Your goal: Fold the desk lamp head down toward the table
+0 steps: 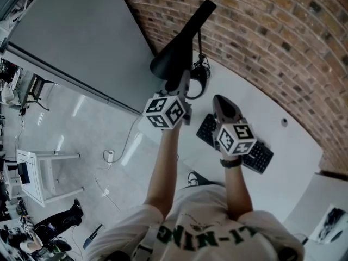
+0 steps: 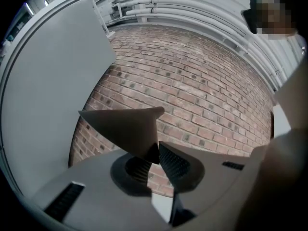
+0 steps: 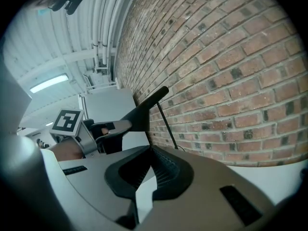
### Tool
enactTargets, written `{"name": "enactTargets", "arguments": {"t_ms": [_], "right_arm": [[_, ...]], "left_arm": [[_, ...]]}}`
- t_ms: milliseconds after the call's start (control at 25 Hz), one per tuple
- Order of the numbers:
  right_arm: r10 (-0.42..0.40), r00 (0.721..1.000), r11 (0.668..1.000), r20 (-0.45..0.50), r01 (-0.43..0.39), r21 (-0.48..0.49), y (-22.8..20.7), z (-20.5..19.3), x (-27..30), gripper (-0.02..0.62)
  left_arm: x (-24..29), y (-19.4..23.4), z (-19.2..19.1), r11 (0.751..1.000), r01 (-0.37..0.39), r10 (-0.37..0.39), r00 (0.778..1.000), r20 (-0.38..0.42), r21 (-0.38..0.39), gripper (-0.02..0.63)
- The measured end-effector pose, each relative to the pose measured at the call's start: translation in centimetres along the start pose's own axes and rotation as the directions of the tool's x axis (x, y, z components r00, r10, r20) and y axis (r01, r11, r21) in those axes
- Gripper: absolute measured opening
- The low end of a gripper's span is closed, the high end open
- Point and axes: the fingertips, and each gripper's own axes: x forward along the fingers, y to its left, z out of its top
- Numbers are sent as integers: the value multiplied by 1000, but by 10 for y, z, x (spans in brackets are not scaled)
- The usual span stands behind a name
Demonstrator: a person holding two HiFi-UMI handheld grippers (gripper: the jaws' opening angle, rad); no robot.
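Observation:
The black desk lamp's cone-shaped head (image 1: 173, 56) hangs over the table's left end, and its arm (image 1: 200, 15) slants up toward the brick wall. My left gripper (image 1: 184, 81) reaches in from below, shut on the lower rim of the lamp head. In the left gripper view the rim (image 2: 126, 128) sits wedged between the pads of the left gripper (image 2: 155, 154). My right gripper (image 1: 218, 101) hovers to the right of the lamp, shut with nothing in it. The right gripper view shows the right gripper (image 3: 150, 165) shut, with the lamp head (image 3: 139, 113) and the left gripper (image 3: 107, 129) beyond it on the left.
A black keyboard (image 1: 256, 155) lies on the white table (image 1: 288, 151) under my right gripper. Black headphones with a cable (image 1: 199, 81) lie by the lamp base. The brick wall (image 1: 283, 31) runs behind the table and a grey panel (image 1: 81, 37) stands to the left.

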Motion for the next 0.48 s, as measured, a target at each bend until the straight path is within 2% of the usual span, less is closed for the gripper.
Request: {"name": "enactTargets", "arguments": {"t_ms": [480], "right_arm": [[-21,998,1000,-65,21,0,-11,-21,7,5]], "left_arm": [[21,9,-36,994,76,-76,997,8,-76,41]]}}
